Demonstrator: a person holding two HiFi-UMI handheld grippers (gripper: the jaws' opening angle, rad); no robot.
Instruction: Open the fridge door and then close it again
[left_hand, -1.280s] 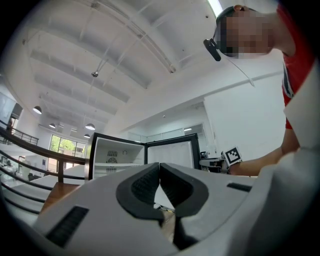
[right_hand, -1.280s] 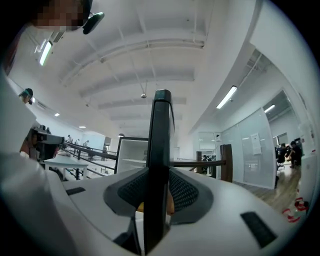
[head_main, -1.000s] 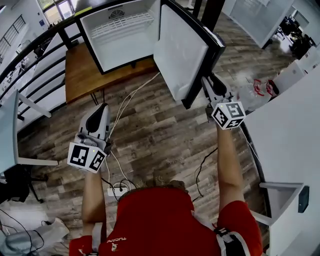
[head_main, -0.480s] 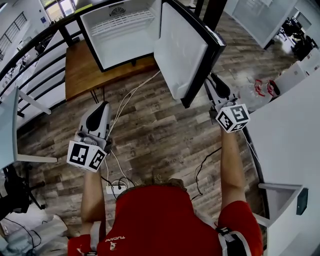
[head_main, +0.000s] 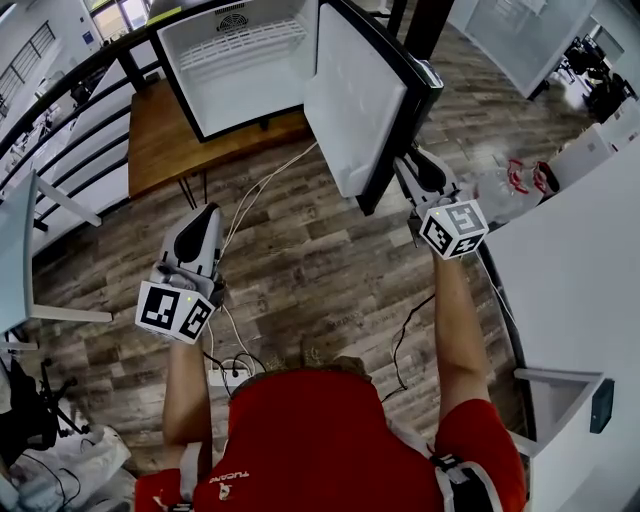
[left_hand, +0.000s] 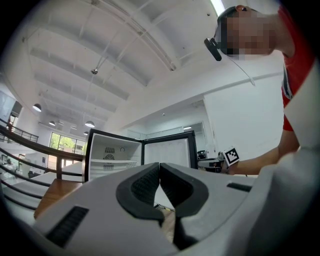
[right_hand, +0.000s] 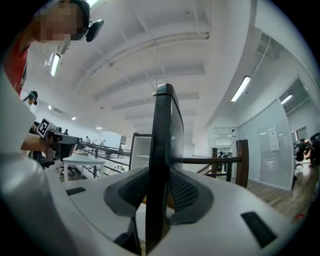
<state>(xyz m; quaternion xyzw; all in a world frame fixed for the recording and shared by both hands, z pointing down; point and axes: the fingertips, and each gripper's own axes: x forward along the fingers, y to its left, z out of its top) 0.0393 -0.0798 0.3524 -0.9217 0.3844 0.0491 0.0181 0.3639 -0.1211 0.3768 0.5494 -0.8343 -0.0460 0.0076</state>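
Observation:
A small black fridge (head_main: 240, 70) stands open on a low wooden table (head_main: 165, 145), its white inside and wire shelf showing. Its door (head_main: 355, 100) is swung out toward me. My right gripper (head_main: 405, 165) is shut on the door's free edge. In the right gripper view the black door edge (right_hand: 162, 145) runs upright between both pads of that gripper (right_hand: 159, 192). My left gripper (head_main: 207, 213) hangs over the floor, well left of the door. Its jaws (left_hand: 160, 170) are shut with nothing between them. The left gripper view faces the fridge (left_hand: 112, 155) and door (left_hand: 167, 150).
White cables (head_main: 250, 210) run from the fridge across the wood floor to a power strip (head_main: 232, 378). A black railing (head_main: 60, 110) is at the left. A white desk (head_main: 580, 260) fills the right, with a clear bag (head_main: 520, 180) beside it.
The right gripper turned a little with the door edge, which now sits slightly further left than half a second ago. The left gripper has stayed where it was.

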